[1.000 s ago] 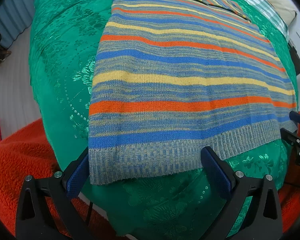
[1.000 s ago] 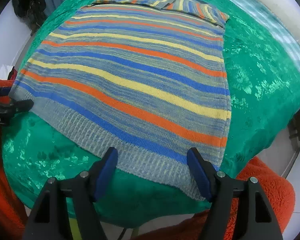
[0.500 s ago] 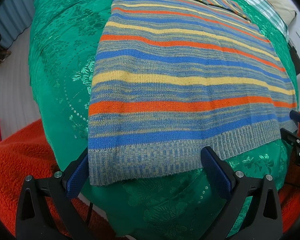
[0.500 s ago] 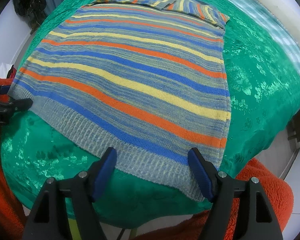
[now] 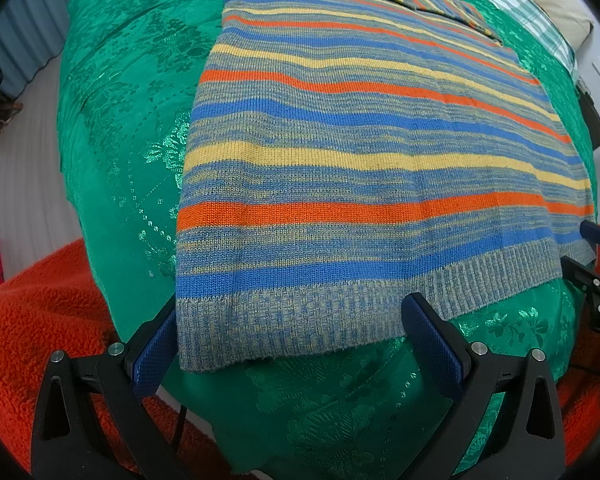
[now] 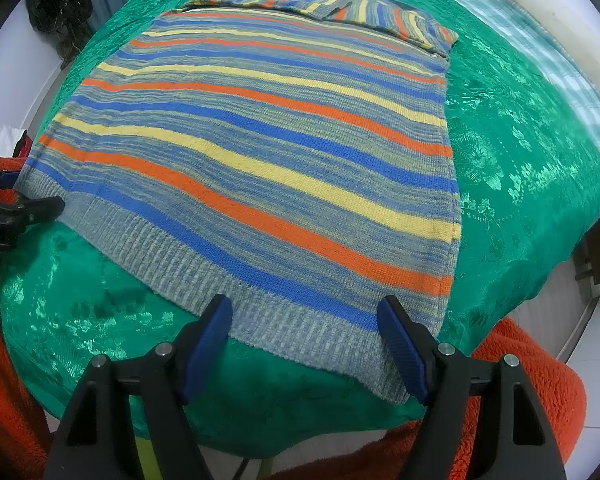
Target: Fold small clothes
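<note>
A striped knit sweater (image 5: 360, 152) in blue, orange, yellow and grey lies flat on a green cloth (image 5: 112, 120), its ribbed hem toward me and its sleeves folded across the far end. My left gripper (image 5: 288, 344) is open, its jaws straddling the hem's left corner. My right gripper (image 6: 308, 340) is open, its jaws straddling the hem near the right corner of the sweater (image 6: 260, 152). Neither holds anything. Each gripper shows at the edge of the other's view, the right one (image 5: 596, 256) and the left one (image 6: 16, 208).
The green cloth (image 6: 520, 160) covers a raised surface that drops off at the near edge. An orange fleecy blanket (image 5: 40, 312) lies below and around it. A checked fabric (image 6: 540, 40) and a pillow (image 5: 556, 4) lie at the far right.
Both grippers have crept slightly forward toward the hem. The sweater has not moved.
</note>
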{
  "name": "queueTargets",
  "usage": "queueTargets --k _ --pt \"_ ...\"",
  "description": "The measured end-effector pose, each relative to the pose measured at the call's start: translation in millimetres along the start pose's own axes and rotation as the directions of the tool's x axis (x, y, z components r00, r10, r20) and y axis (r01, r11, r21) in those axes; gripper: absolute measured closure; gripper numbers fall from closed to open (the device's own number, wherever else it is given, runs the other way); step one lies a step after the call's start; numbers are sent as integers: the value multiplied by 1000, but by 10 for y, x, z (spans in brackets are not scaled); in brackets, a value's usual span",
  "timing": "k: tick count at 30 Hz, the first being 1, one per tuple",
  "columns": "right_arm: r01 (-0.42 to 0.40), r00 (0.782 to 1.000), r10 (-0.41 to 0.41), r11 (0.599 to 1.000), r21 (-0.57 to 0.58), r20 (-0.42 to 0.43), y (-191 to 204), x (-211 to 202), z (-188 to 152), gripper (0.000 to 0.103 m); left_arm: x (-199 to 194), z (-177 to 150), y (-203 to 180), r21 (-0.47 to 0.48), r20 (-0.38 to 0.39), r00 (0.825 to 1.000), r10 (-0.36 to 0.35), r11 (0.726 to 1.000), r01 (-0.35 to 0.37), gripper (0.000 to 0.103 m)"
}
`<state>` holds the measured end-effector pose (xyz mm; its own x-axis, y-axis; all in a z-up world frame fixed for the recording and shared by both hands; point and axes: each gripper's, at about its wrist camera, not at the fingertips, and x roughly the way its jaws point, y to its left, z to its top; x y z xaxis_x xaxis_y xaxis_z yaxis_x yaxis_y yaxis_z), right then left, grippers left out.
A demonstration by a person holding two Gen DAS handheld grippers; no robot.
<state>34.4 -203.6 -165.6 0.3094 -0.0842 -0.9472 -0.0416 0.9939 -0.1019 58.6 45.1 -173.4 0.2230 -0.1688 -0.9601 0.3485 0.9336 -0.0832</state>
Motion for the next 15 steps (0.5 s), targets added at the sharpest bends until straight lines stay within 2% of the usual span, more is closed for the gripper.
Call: queueTargets --k 15 --pt "6 1000 -6 1000 -2 -1 -9 8 -1 27 3 1 -4 -1 3 1000 1 1000 -1 0"
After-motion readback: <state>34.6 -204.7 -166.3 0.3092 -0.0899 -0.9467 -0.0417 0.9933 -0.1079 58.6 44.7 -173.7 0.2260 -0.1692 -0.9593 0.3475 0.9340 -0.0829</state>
